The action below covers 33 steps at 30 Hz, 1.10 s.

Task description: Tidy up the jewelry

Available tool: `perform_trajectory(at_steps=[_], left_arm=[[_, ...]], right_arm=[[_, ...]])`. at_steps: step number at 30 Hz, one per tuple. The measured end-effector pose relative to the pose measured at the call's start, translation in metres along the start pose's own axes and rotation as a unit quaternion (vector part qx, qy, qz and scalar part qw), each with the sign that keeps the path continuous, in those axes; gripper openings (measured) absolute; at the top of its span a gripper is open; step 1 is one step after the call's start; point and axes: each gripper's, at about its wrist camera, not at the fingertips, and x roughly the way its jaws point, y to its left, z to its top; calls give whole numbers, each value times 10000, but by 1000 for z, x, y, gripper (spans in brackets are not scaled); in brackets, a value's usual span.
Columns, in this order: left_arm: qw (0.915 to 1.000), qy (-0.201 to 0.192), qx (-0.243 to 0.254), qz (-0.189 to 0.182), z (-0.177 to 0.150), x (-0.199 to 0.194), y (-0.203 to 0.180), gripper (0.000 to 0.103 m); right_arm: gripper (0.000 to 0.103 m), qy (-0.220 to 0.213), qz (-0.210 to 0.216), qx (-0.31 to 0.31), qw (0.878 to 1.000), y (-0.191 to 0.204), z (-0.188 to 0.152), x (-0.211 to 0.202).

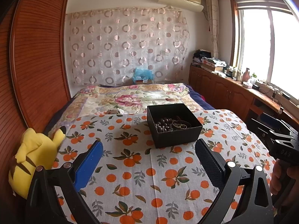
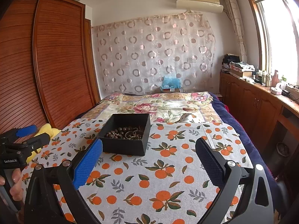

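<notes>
While both claws hang spread and empty above an orange-and-leaf printed cotton cloth (image 1: 142, 168), a square black cardboard box (image 1: 173, 138) sits ahead of them on the cloth-covered table, its open top showing a tangle of dark wooden bead strands (image 1: 164, 124) and thin gold-toned metal bangles (image 1: 182, 125). From the left claw (image 1: 149, 162), the box lies straight ahead and slightly to the right; from the right claw (image 2: 149, 162), it lies ahead and to the left, its near wall just beyond the tip of the blue textured pad (image 2: 87, 164). Judging by that, the right claw appears the nearer of the two, though neither touches the box. The box stands with one corner turned a little toward the claws, so no long axis favours either side. The beads look hard, round and glossy, heaped against the near wall; the bangles are fine and may snag in the strands when lifted. The cloth is matte and creased down its middle. A soft yellow plush toy (image 1: 35, 160) slumps off the left claw's outer side against a slatted wooden wardrobe (image 1: 37, 59).
</notes>
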Motion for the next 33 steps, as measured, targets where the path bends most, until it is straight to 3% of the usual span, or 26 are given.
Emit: perform_trajectory(at_steps=[33], left_arm=[[9999,-101,6,-42,0,-7,-5,95]], right_arm=[[100,-5,1,15,10000,-1,-1,0]])
